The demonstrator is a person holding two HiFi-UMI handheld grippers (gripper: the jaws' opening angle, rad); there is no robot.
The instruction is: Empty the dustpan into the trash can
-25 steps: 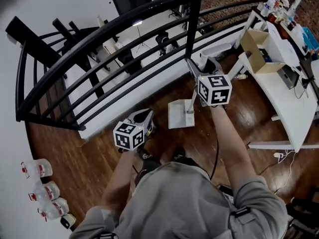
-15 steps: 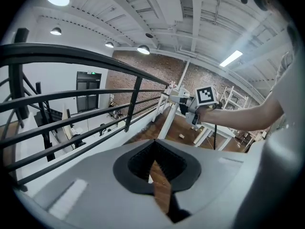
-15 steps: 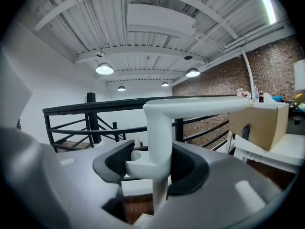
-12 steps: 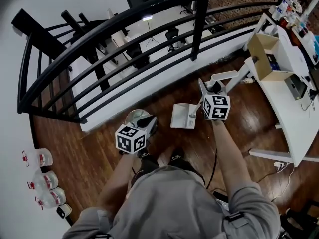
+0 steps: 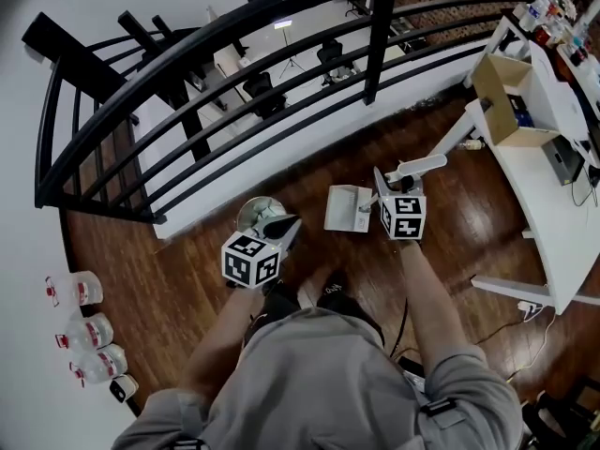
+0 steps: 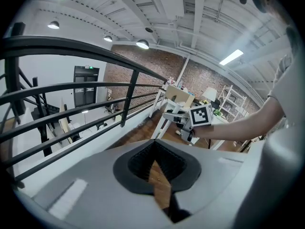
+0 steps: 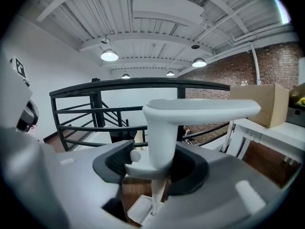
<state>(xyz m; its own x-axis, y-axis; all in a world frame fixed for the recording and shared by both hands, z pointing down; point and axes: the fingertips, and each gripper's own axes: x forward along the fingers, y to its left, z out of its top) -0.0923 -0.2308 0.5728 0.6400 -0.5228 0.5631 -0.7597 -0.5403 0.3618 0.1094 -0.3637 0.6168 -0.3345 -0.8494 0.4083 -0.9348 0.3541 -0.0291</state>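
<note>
Your right gripper [image 5: 382,195]: fingers clamped on the upright white handle [image 7: 159,132] of the dustpan [image 5: 345,206]. The pan is just right of the round trash can [image 5: 255,212], apart from it, above the wood floor [image 5: 441,223].
Your left gripper [image 5: 279,225]: fingers together, nothing between them, at the can's near right edge.
Black railing [image 5: 187,82]: far side.
White table [image 5: 562,223] with cardboard box [image 5: 506,87]: far right.

Industrial loft workspace or lab, mezzanine of dark wooden floor [image 5: 450,214] behind a black metal railing [image 5: 378,36], brick wall [image 6: 143,70], exposed ceiling beams [image 7: 157,13] with pendant lamps [image 7: 109,55], white tabletop [image 5: 553,204] carrying a cardboard box [image 5: 511,87] and, at its far edge, bottles [image 5: 548,7].
</note>
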